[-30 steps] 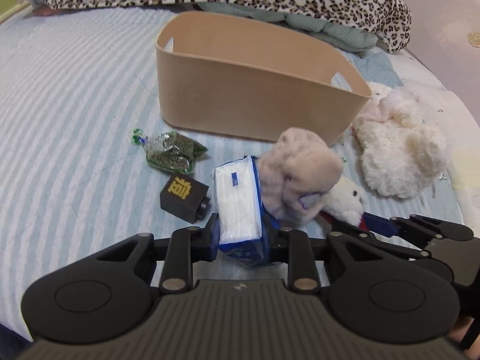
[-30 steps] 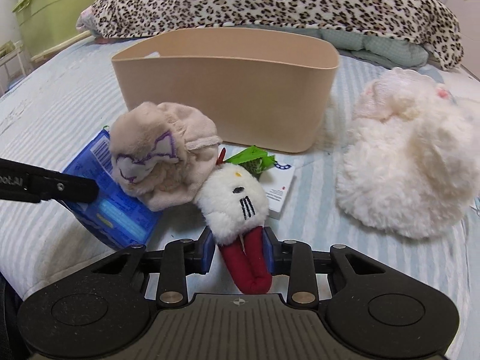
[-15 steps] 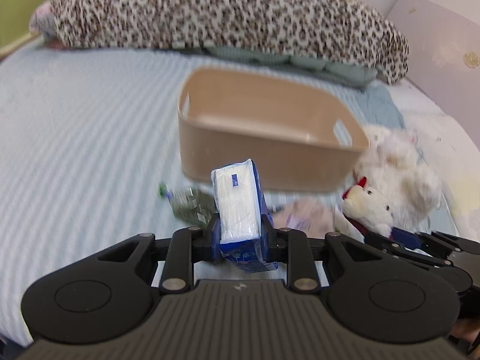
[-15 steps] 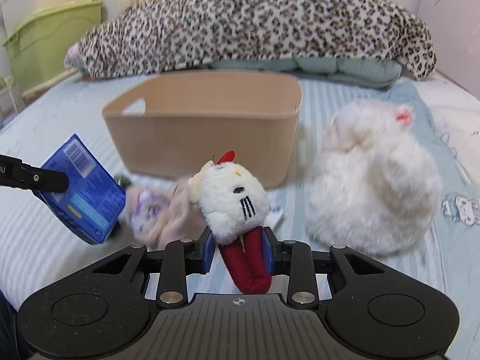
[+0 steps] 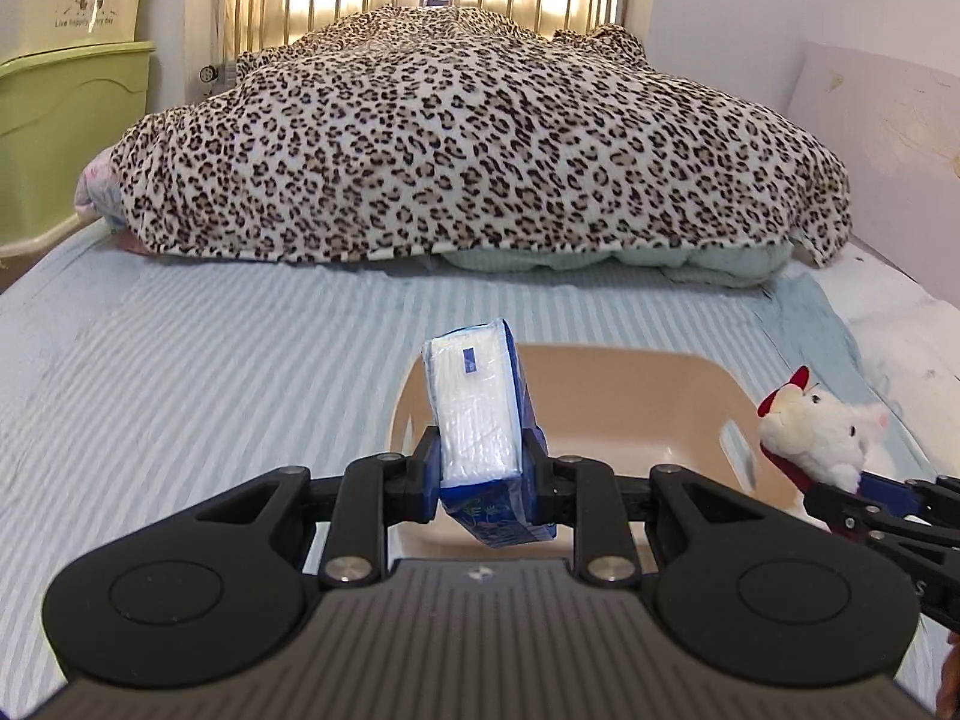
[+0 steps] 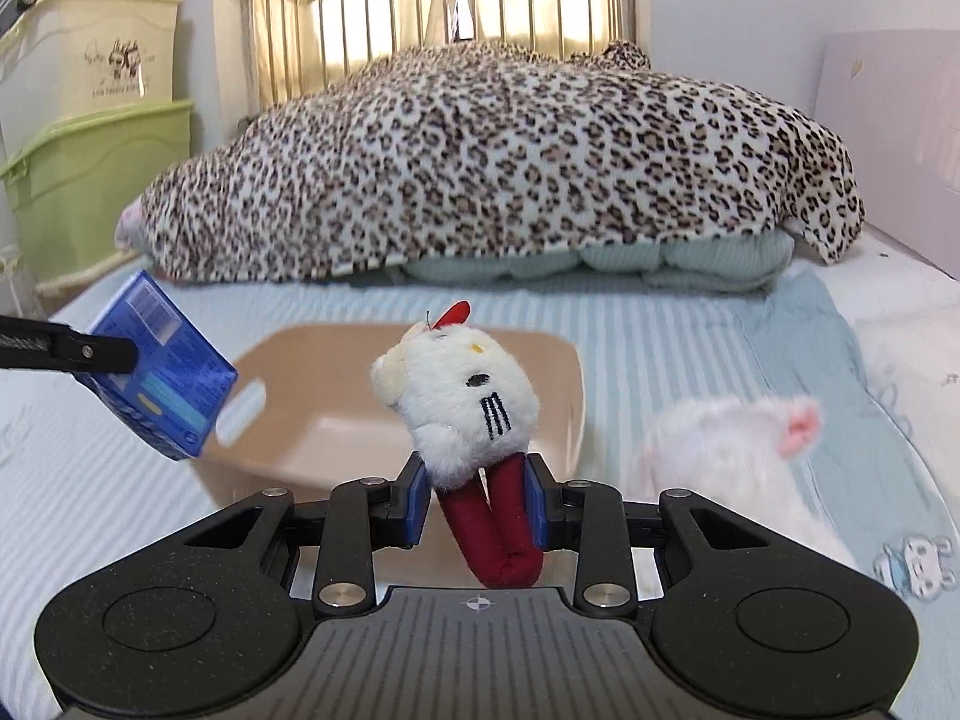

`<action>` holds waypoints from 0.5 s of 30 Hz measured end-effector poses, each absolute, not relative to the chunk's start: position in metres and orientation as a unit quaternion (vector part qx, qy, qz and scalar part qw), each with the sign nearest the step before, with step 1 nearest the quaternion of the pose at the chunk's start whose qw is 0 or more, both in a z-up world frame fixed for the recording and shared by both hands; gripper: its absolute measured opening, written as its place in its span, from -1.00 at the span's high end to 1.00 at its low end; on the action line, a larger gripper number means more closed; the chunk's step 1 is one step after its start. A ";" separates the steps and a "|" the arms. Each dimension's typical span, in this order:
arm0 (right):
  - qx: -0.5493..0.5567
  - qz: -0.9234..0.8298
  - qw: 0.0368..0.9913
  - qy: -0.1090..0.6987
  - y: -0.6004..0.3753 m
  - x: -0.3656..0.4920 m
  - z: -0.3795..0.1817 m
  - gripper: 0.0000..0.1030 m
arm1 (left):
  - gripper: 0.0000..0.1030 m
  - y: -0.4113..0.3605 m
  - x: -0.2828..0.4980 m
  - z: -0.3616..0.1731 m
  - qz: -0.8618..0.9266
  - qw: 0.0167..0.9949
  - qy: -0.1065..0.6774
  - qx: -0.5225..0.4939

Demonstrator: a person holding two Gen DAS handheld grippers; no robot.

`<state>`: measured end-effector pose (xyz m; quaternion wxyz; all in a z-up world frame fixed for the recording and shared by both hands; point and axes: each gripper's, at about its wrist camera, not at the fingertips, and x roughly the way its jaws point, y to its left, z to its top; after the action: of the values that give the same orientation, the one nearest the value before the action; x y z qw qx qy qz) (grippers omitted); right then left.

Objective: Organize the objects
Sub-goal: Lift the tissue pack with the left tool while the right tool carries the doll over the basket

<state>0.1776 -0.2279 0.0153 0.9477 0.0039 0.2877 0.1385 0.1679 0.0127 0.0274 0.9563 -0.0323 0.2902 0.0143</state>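
My left gripper [image 5: 483, 477] is shut on a blue tissue pack [image 5: 480, 414] and holds it above the near edge of the tan basket [image 5: 636, 396]. The pack also shows at the left of the right wrist view [image 6: 162, 375]. My right gripper [image 6: 477, 501] is shut on a small white cat plush with red legs [image 6: 462, 402], raised over the basket [image 6: 384, 420]. The plush also shows at the right of the left wrist view [image 5: 816, 438]. The basket's inside looks empty where it shows.
A large white plush [image 6: 744, 456] lies on the striped bed right of the basket. A leopard-print blanket [image 5: 480, 144] is heaped at the head of the bed. Green and cream storage boxes [image 6: 96, 138] stand at the left, beside the bed.
Both grippers have risen from the bed with the tissue pack and the cat plush and moved forward over the basket. The beige plush, black cube and green packet have dropped out of view.
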 end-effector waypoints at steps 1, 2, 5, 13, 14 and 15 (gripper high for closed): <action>0.011 0.141 0.947 0.288 -0.228 0.183 0.017 0.40 | 0.47 0.011 0.176 0.027 0.017 0.956 0.291 -0.031; 0.017 0.142 0.947 0.288 -0.229 0.187 0.019 0.40 | 0.47 0.010 0.183 0.026 0.019 0.956 0.292 -0.031; 0.020 0.145 0.947 0.285 -0.230 0.188 0.021 0.40 | 0.47 0.009 0.195 0.023 0.020 0.953 0.299 -0.041; 0.065 0.163 0.931 0.320 -0.249 0.177 0.017 0.40 | 0.47 0.011 0.192 0.013 0.011 0.950 0.307 -0.052; 0.069 0.166 0.929 0.323 -0.252 0.174 0.016 0.40 | 0.47 0.011 0.191 0.014 0.009 0.951 0.305 -0.052; 0.076 0.167 0.927 0.328 -0.255 0.172 0.015 0.40 | 0.47 0.011 0.188 0.012 0.008 0.951 0.304 -0.051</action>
<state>0.1724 -0.2545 0.0152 0.9268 0.0760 0.3275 0.1673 0.1885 0.0109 0.0124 0.9514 -0.0506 0.3038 0.0078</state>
